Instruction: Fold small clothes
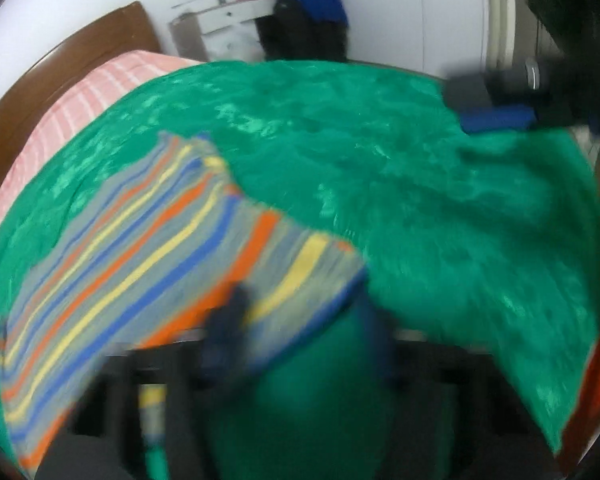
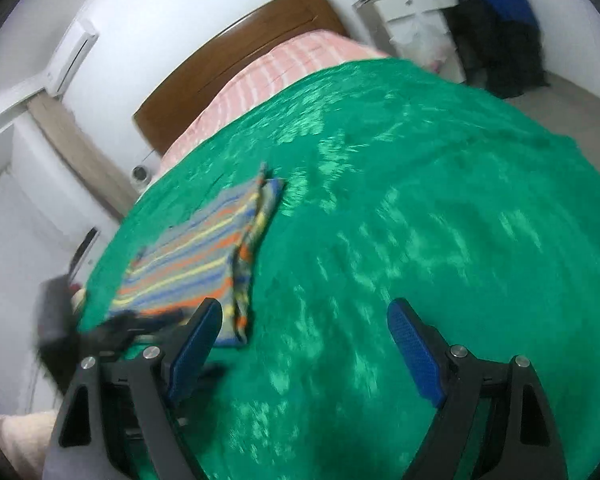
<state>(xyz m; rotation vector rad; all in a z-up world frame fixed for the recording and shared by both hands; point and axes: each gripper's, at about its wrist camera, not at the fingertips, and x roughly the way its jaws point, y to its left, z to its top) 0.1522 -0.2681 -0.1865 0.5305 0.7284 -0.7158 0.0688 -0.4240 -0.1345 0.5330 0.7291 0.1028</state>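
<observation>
A small striped garment [image 2: 196,264] in grey, orange, yellow and blue lies on the green blanket [image 2: 400,220] of a bed. In the left wrist view the garment [image 1: 140,248] fills the lower left, very blurred, and its near edge drapes over my left gripper [image 1: 300,328]. The left fingers are smeared by motion blur, so their state is unclear. My left gripper also shows as a dark blur at the garment's near-left corner in the right wrist view [image 2: 124,328]. My right gripper [image 2: 304,320] is open and empty, above the blanket just right of the garment.
A pink striped pillow [image 2: 284,64] and brown headboard [image 2: 236,48] are at the bed's far end. A white cabinet [image 2: 416,4] and dark and blue clothes [image 2: 496,8] stand beyond the bed. The blanket [image 1: 420,168] edge drops off at the right.
</observation>
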